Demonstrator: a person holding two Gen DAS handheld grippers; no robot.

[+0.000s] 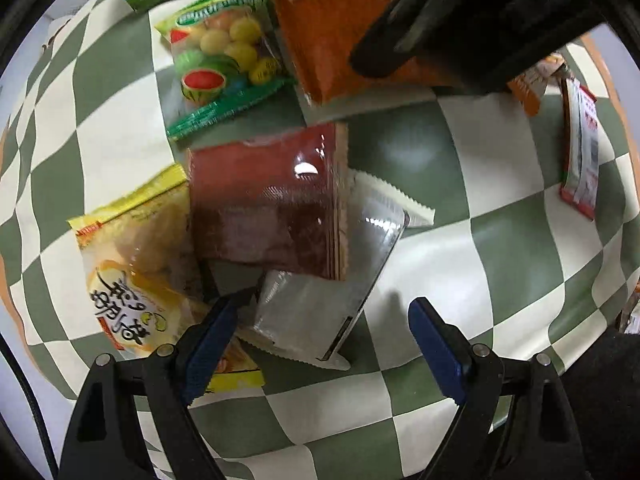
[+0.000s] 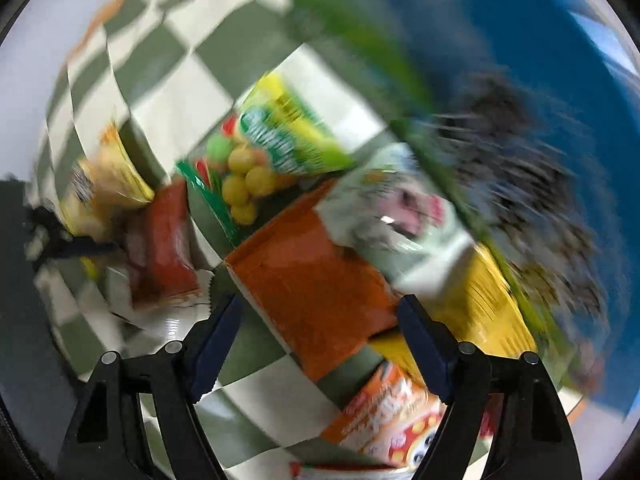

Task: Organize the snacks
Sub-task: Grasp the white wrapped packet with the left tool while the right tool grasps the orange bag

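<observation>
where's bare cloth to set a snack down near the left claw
Free: the checkered cloth between the red packet and the red-edged packet, and beneath the open left claw. Crowded: upper left, where the fruit candy bag, orange packet and yellow bag cluster.

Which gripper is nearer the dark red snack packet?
Left. The left gripper is open just short of the dark red snack packet, which lies ahead between its fingers. The right gripper, also open, is over the orange packet farther off.
</observation>
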